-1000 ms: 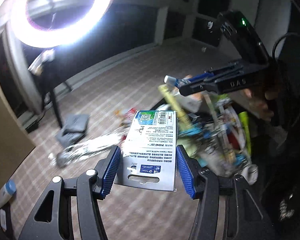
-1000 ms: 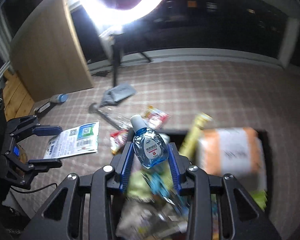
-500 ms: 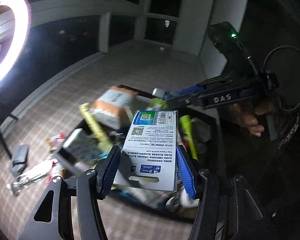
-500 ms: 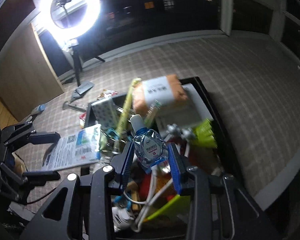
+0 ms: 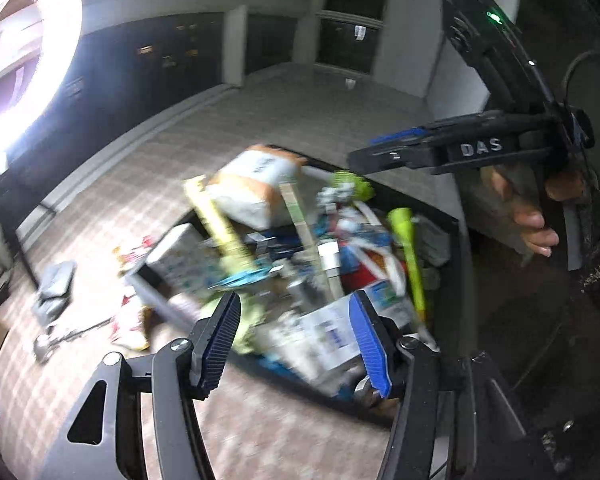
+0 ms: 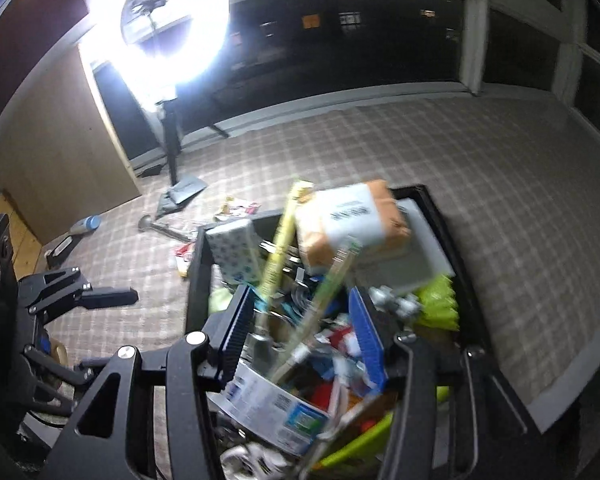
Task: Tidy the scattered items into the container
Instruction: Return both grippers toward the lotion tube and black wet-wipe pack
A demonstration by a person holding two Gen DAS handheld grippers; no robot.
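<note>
Drop step over the full container (image 6: 198, 264): left hand-held gripper (image 5: 296, 344) gapes empty, right hand-held gripper (image 6: 300, 340) is opening, nothing between. Next, fetch the floor wrappers (image 5: 130, 316).

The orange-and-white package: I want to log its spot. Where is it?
The orange-and-white package lies on top of the pile at the far end of the black container, right of the yellow stick.
</note>
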